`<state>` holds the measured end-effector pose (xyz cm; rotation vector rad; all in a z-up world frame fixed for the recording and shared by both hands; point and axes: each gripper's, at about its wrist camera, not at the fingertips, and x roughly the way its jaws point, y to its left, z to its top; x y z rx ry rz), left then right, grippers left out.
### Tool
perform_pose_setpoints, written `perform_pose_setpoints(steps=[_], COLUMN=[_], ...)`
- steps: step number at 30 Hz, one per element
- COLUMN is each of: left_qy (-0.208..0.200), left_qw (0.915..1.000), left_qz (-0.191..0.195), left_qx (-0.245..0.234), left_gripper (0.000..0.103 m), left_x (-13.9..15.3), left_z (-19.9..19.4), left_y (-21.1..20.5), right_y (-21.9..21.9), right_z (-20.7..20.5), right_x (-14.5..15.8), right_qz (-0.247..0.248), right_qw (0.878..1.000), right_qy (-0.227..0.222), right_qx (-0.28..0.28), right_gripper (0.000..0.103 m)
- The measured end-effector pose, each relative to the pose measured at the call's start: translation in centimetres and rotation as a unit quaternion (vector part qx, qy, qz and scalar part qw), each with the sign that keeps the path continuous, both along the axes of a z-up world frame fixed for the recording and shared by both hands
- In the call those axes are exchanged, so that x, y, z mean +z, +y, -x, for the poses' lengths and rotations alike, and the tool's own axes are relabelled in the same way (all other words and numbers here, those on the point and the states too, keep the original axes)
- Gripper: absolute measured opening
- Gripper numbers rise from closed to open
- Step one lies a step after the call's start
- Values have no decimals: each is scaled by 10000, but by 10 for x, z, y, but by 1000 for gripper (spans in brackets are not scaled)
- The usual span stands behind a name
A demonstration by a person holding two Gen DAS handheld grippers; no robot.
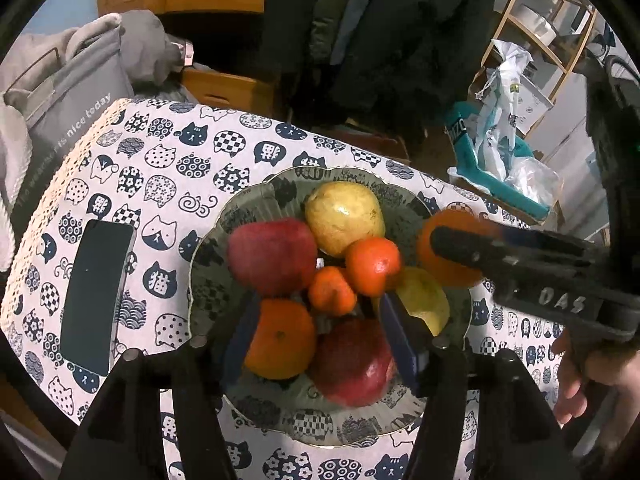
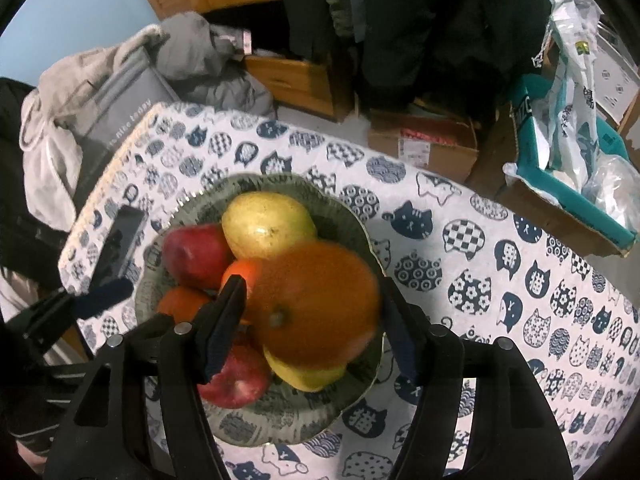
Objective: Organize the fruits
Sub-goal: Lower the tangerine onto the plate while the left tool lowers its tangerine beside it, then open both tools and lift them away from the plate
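Observation:
A grey-green plate (image 1: pixel 280 404) on the cat-print tablecloth (image 1: pixel 160 160) holds a yellow-green pear (image 1: pixel 344 216), two red apples (image 1: pixel 272 256), two mandarins (image 1: pixel 372 266), a yellow fruit (image 1: pixel 424 300) and an orange (image 1: pixel 280 340). My left gripper (image 1: pixel 320 344) stands open over the near side of the plate, with that orange and a red apple (image 1: pixel 352 364) lying between its fingers. My right gripper (image 2: pixel 314 328) is open around a large orange (image 2: pixel 316 304), which rests on the yellow fruit (image 2: pixel 304 372) at the plate's right edge. A gap shows beside its left pad.
A dark phone (image 1: pixel 96 296) lies on the cloth left of the plate. A grey bag (image 1: pixel 72 120) and clothes sit past the table's left edge. Cardboard boxes (image 2: pixel 432 144) and a teal box with plastic bags (image 2: pixel 576 176) stand behind. A hand (image 1: pixel 580 380) holds the right gripper.

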<state>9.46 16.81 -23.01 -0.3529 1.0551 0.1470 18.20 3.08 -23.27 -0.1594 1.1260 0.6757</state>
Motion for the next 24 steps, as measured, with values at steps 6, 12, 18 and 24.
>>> perform_pose_setpoints(steps=[6,12,18,24], left_qy=[-105,-340,-560,-871], left_qw=[9999,9994,9983,9953], left_qz=[-23,-110,-150,-402], left_qx=[9,9,-45,-126], left_gripper=[63,67,73,79], left_x=[13,37,61,91], left_z=[8,17,24,34], left_y=[0,-2,-7,-16], right_y=[-6,-19,-37,-53], right_z=[3,14,30,55], right_x=[22,54,82,112], right_qz=[-177,-153,-101,-75], right_qw=[9997,9981,9947,9892], right_qy=[-128,-553,-929,-1366], right_qx=[-50,-224,-426,-522], right_gripper=[76,76,79,82])
